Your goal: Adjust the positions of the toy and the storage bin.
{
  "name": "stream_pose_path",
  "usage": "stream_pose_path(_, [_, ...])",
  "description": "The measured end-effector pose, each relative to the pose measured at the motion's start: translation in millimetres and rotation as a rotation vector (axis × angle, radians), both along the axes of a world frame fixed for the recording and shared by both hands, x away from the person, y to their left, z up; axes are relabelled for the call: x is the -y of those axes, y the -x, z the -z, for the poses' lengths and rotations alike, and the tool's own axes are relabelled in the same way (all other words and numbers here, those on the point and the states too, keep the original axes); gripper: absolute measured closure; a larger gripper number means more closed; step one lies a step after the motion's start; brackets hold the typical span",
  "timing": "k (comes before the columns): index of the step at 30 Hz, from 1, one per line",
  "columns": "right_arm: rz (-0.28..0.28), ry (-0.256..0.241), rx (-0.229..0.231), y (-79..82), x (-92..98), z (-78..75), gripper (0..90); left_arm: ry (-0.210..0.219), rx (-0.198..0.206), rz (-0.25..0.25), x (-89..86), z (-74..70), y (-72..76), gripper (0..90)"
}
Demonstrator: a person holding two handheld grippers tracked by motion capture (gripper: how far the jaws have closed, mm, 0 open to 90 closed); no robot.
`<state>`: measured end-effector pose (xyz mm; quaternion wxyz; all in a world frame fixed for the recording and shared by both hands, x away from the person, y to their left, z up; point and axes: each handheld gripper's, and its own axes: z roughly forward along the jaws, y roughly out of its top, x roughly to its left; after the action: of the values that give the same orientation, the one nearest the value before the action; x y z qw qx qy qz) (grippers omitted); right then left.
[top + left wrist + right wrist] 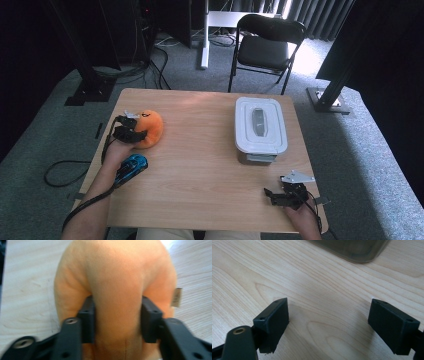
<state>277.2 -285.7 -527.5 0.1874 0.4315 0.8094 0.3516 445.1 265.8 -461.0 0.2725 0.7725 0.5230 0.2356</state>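
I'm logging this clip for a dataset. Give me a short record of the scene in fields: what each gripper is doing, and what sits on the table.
left gripper: shut on the orange plush toy, jaws pressing into its sides
right gripper: open, empty, low over the table
grey box: lid on, right half of table
blue toy car: near the left forearm

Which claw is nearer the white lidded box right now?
The right. The right claw sits open on the table just in front of the white lidded box, near its front corner. The left claw is across the table, shut on the orange plush toy.
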Motion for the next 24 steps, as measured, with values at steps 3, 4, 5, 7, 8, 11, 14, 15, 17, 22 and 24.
stream_pose_path(3, [0.001,0.0,0.0,0.0,0.0,0.0,16.4,-0.005,0.021,0.024,0.7,-8.2,1.3,70.3])
stream_pose_path(4, [0.003,-0.001,0.0,-0.1,0.1,0.0,16.4,-0.013,0.026,0.04,1.4,-10.3,1.2,70.7])
stream_pose_path(5, [0.004,-0.001,-0.001,-0.1,0.1,0.0,16.3,-0.01,0.033,0.051,2.2,-12.2,1.4,71.5])
stream_pose_path(7, [0.004,-0.001,-0.001,-0.1,0.1,0.0,16.4,-0.003,0.037,0.071,3.7,-15.5,1.1,72.1])
stream_pose_path(8, [0.006,-0.001,-0.001,-0.1,0.1,0.0,16.4,0.0,0.043,0.081,4.8,-16.9,1.2,72.0])
stream_pose_path(11, [0.006,-0.001,-0.001,-0.1,0.1,0.0,16.4,0.004,0.059,0.106,7.9,-20.0,-0.8,72.1])
stream_pose_path(14, [0.007,-0.001,-0.001,-0.1,0.1,0.0,16.4,0.009,0.076,0.132,11.0,-24.1,-3.9,72.7])
stream_pose_path(15, [0.007,-0.001,-0.001,-0.1,0.1,0.0,16.4,0.015,0.082,0.142,11.8,-25.6,-5.3,72.7])
stream_pose_path(17, [0.007,-0.001,-0.001,-0.1,0.1,0.0,16.4,0.019,0.094,0.157,13.7,-28.5,-8.5,72.8])
stream_pose_path(22, [0.007,-0.001,-0.001,-0.1,0.2,0.0,16.4,-0.006,0.087,0.184,21.7,-35.3,-19.4,72.9])
stream_pose_path(24, [0.007,-0.001,-0.001,-0.1,0.1,0.0,16.4,-0.001,0.091,0.2,23.3,-36.4,-21.4,72.9])
